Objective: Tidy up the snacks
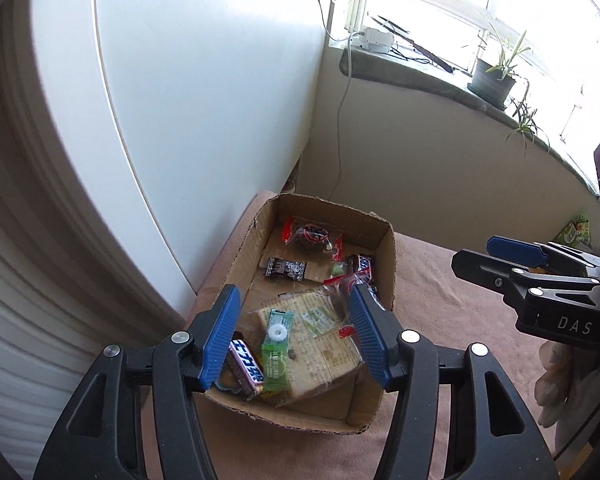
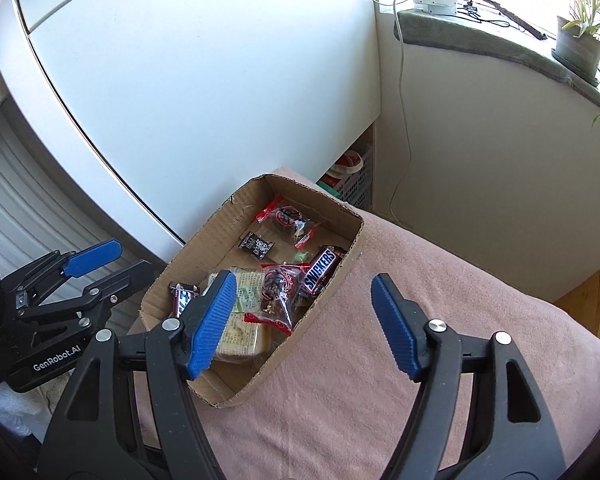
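An open cardboard box (image 1: 384, 256) (image 2: 332, 280) sits on a pink cloth surface and holds several snacks: a Snickers bar (image 2: 319, 272), a cracker pack (image 1: 320, 344) (image 2: 244, 336), a green candy pack (image 1: 276, 344), red-wrapped snacks (image 1: 308, 234) (image 2: 288, 216) and a dark packet (image 1: 286, 268) (image 2: 257, 245). My left gripper (image 1: 294, 334) is open and empty above the near end of the box. My right gripper (image 2: 300, 320) is open and empty over the box's right wall. It also shows at the right edge of the left wrist view (image 1: 516, 256).
A white cabinet (image 2: 180, 80) stands behind the box. A windowsill (image 1: 420, 76) holds a potted plant (image 1: 494, 76) and a white device with a hanging cable. A green snack bag (image 1: 576, 232) lies at the far right. A crate (image 2: 356, 176) stands behind the cushion.
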### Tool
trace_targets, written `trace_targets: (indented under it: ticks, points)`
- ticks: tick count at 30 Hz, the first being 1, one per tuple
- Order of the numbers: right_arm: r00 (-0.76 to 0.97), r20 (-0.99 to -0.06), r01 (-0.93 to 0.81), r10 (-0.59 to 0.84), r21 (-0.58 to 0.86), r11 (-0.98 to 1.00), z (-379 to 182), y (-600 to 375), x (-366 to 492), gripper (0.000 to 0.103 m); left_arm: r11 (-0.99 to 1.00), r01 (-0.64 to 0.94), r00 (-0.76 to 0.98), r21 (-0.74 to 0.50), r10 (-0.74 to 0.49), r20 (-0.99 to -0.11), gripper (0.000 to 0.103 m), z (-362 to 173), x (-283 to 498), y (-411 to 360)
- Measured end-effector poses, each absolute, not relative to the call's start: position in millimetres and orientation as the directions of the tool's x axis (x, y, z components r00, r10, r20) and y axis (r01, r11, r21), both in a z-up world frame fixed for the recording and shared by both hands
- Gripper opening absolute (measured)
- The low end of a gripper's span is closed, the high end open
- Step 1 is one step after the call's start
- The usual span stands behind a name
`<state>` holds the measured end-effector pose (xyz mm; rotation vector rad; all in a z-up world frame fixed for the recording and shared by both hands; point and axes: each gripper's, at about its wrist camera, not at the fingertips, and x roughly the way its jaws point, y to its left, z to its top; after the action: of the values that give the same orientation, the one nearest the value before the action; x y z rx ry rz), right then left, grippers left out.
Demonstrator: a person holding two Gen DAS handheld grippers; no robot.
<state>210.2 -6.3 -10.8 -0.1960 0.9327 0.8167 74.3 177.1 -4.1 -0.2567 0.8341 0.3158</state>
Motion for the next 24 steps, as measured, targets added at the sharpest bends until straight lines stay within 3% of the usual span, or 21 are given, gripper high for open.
trace_targets:
  ticks: [3,6,9,24]
  points:
    - [0.354,-0.753,-0.681,0.554,0.199,0.705,-7,-21,205,0.073,0.918,-0.389,0.631,-0.081,0.201,-0.749,0.069,3,65,172]
    - [0.383,-0.738,-0.674,0.555,0.187,0.714,0,-34,197,0.073,0.909,-0.411,0.627,-0.068,0.227,-0.745,0.069,9,57,169]
    - [0.41,-0.728,-0.662,0.549,0.176,0.728,3,-46,190,0.084,0.901,-0.43,0.625,-0.06,0.249,-0.74,0.069,14,49,165]
    - [0.46,-0.745,-0.613,0.484,0.129,0.78,11,-80,178,0.084,0.889,-0.453,0.627,-0.064,0.266,-0.732,0.069,26,29,149]
